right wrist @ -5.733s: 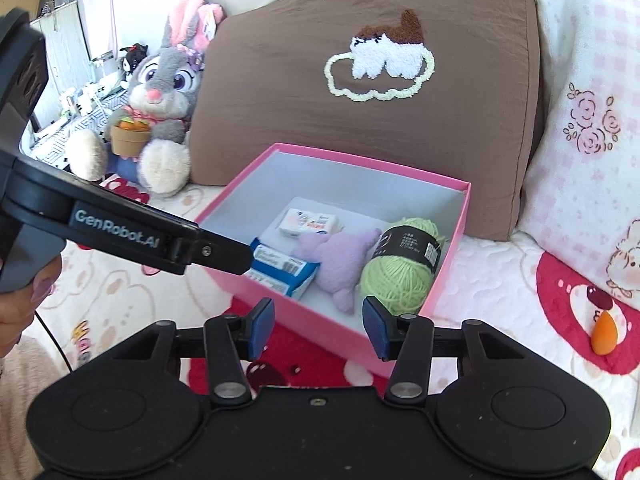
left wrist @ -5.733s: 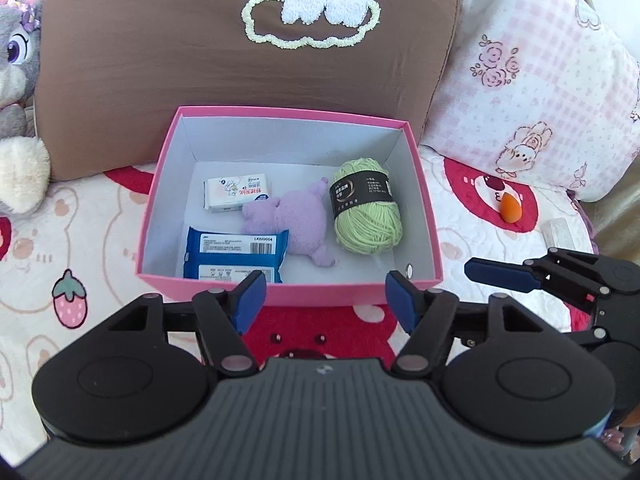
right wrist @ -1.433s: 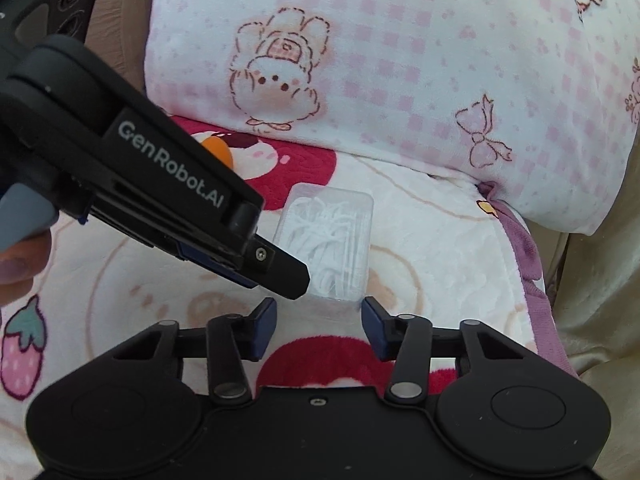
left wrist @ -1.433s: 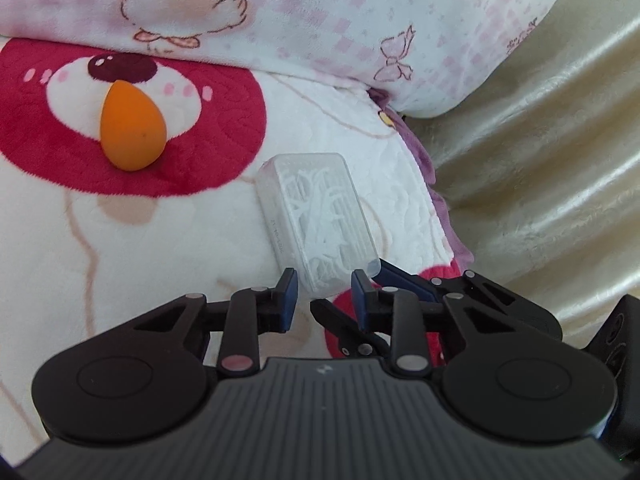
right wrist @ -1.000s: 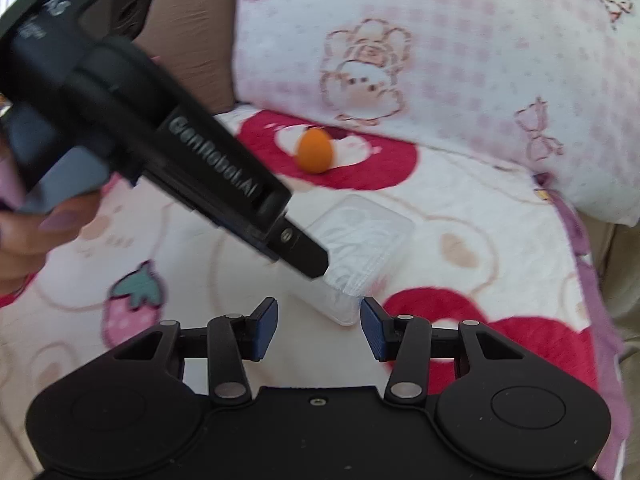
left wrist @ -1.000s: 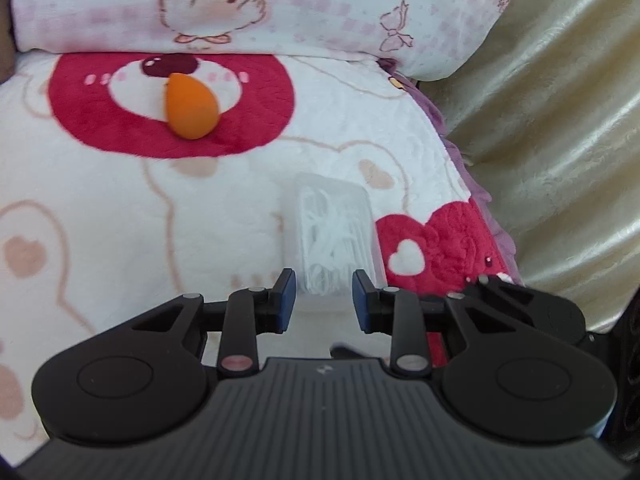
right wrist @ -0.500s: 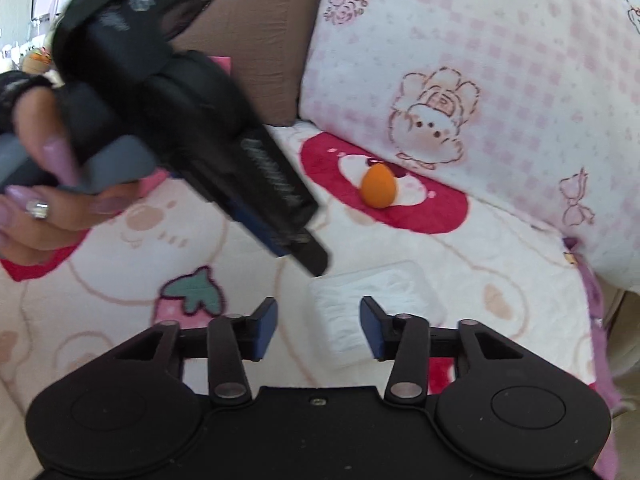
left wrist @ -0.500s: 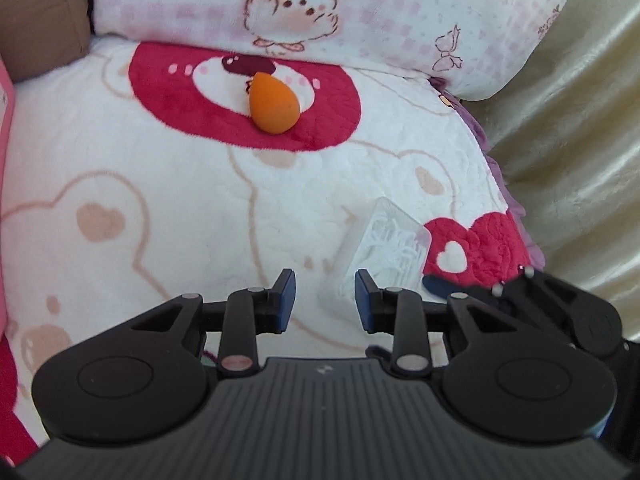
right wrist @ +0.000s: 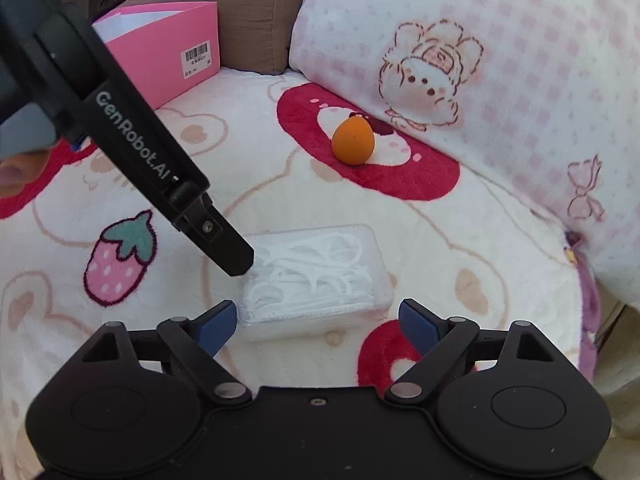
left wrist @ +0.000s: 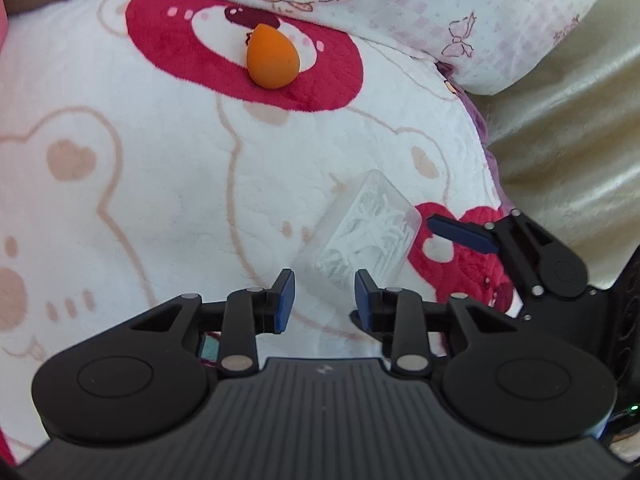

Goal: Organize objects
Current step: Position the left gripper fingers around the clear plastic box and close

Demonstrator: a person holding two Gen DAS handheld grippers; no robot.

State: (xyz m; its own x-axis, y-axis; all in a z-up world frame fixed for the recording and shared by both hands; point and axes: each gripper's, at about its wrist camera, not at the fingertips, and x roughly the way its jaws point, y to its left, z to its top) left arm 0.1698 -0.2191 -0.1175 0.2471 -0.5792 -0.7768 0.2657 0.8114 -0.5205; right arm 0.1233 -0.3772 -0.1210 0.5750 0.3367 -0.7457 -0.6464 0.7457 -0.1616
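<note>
A clear plastic box of white floss picks (right wrist: 316, 280) lies on the bear-print blanket; in the left wrist view (left wrist: 368, 236) it sits just ahead of my fingertips. My right gripper (right wrist: 320, 320) is open wide, its blue pads either side of the box's near end. My left gripper (left wrist: 325, 295) is open and empty, its tip (right wrist: 236, 260) resting at the box's left corner. An orange egg-shaped sponge (right wrist: 353, 141) lies on a red patch farther back, also seen in the left wrist view (left wrist: 272, 57). The pink box (right wrist: 168, 56) stands at the back left.
A pink checked pillow (right wrist: 500, 60) lies along the back and right. A brown cushion (right wrist: 248, 8) stands behind the pink box. The blanket edge and a beige cover (left wrist: 568, 120) are at the right.
My right gripper has opened wider and closed in around the floss box. My left gripper has swung so the box lies ahead and to its right, with its tip at the box's corner.
</note>
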